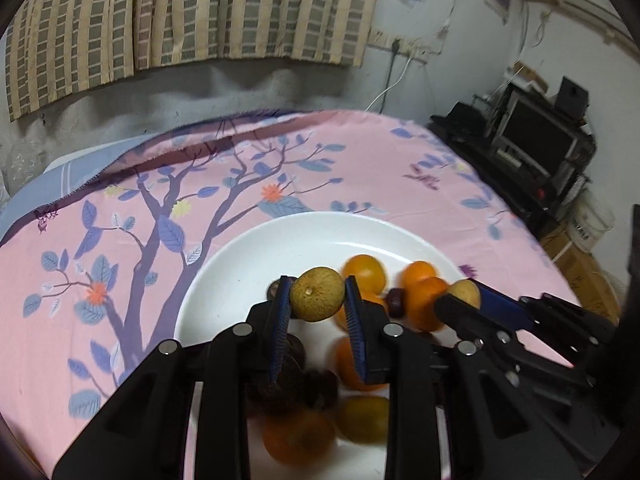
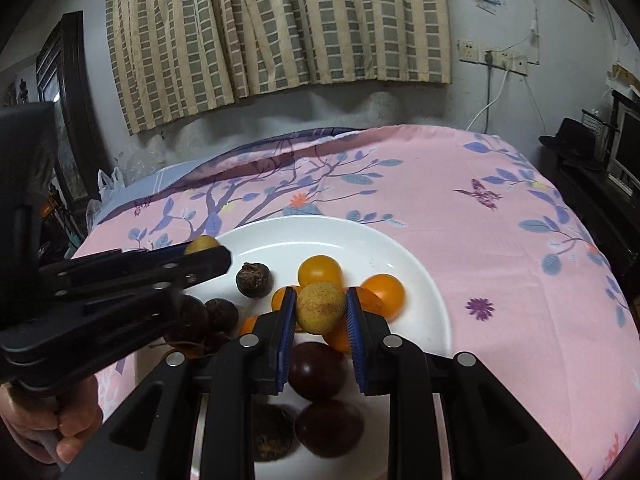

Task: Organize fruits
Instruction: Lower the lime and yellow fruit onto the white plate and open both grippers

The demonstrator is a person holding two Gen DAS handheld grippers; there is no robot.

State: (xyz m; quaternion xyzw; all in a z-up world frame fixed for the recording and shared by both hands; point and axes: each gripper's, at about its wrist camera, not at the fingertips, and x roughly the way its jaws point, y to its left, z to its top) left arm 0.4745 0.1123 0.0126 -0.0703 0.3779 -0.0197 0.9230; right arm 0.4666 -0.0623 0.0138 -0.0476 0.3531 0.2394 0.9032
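Note:
My left gripper [image 1: 317,295] is shut on a small yellow-green fruit [image 1: 317,294] and holds it above the white plate [image 1: 248,264]. My right gripper [image 2: 321,307] is shut on a second yellow-green fruit [image 2: 320,307] above the same plate [image 2: 416,280]. On the plate lie several orange fruits [image 2: 320,271], dark purple fruits [image 2: 318,370] and dark brown wrinkled fruits [image 2: 254,278]. The right gripper shows in the left wrist view [image 1: 466,296] with its fruit [image 1: 464,293]. The left gripper shows in the right wrist view [image 2: 208,254] with its fruit [image 2: 203,244].
The plate sits on a pink floral tablecloth [image 1: 360,168]. A wall with striped curtains [image 1: 192,20] stands behind. Dark shelving with electronics [image 1: 532,144] is at the right. A hand [image 2: 60,428] holds the left gripper's handle.

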